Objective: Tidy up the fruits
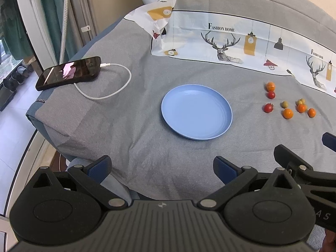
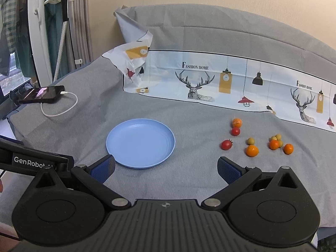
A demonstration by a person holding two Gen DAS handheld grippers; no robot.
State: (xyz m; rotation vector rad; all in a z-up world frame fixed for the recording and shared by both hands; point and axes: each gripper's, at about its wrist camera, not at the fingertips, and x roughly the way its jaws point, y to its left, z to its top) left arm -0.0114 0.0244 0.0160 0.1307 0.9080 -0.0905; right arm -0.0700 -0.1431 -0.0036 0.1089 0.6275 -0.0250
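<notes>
A light blue plate (image 1: pixel 196 111) (image 2: pixel 140 143) lies bare on the grey bedspread. To its right sit several small fruits: small oranges (image 1: pixel 287 113) (image 2: pixel 252 150), red tomatoes (image 1: pixel 268 108) (image 2: pixel 226 144) and yellow-green ones (image 1: pixel 284 104) (image 2: pixel 250 141). My left gripper (image 1: pixel 162 168) hovers open, near the bed's front edge, short of the plate, with nothing between its fingers. My right gripper (image 2: pixel 166 168) is open too, just in front of the plate and left of the fruits, holding nothing. In the left wrist view the right gripper's fingers (image 1: pixel 294 157) show at the right edge.
A black phone (image 1: pixel 68 72) (image 2: pixel 42 94) with a white cable (image 1: pixel 109 84) lies at the bed's left corner. A printed cloth (image 1: pixel 220 40) (image 2: pixel 220 79) runs along the back, behind the fruits. The bed drops off to the floor on the left.
</notes>
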